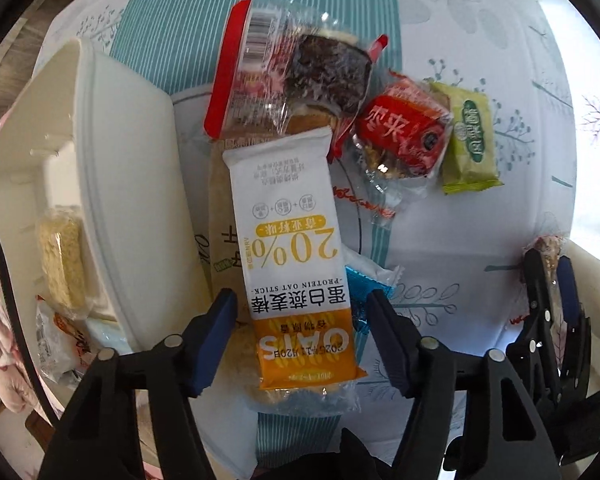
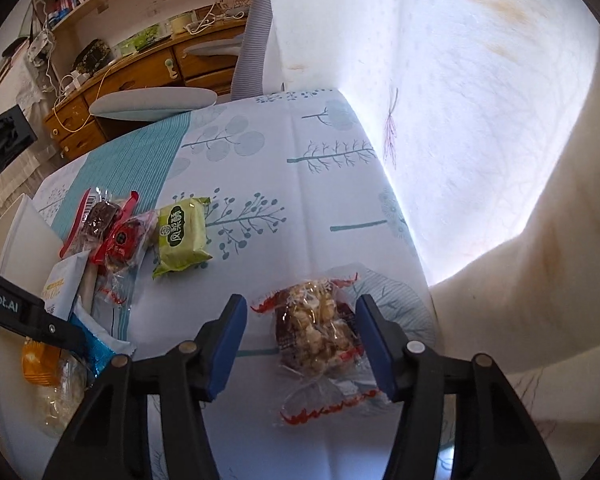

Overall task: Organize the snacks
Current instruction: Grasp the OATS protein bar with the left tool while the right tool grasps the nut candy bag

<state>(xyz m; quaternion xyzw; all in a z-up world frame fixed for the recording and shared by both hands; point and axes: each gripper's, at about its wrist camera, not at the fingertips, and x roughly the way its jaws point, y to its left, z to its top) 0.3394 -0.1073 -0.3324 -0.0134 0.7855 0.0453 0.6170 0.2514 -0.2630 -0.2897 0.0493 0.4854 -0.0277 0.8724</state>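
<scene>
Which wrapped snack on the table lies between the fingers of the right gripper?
The clear-wrapped popcorn cake with red-printed ends. It lies alone between the right gripper fingers, apart from the green packet and the other snacks piled further left.

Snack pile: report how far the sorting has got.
Done: a few packets, one a noodle block, already lie in the white bin. In hand: the left gripper straddles the oat stick; the right gripper brackets the puffed-rice treat. Neither is lifted. Left: chocolate cake, red snack, green pastry.
</scene>
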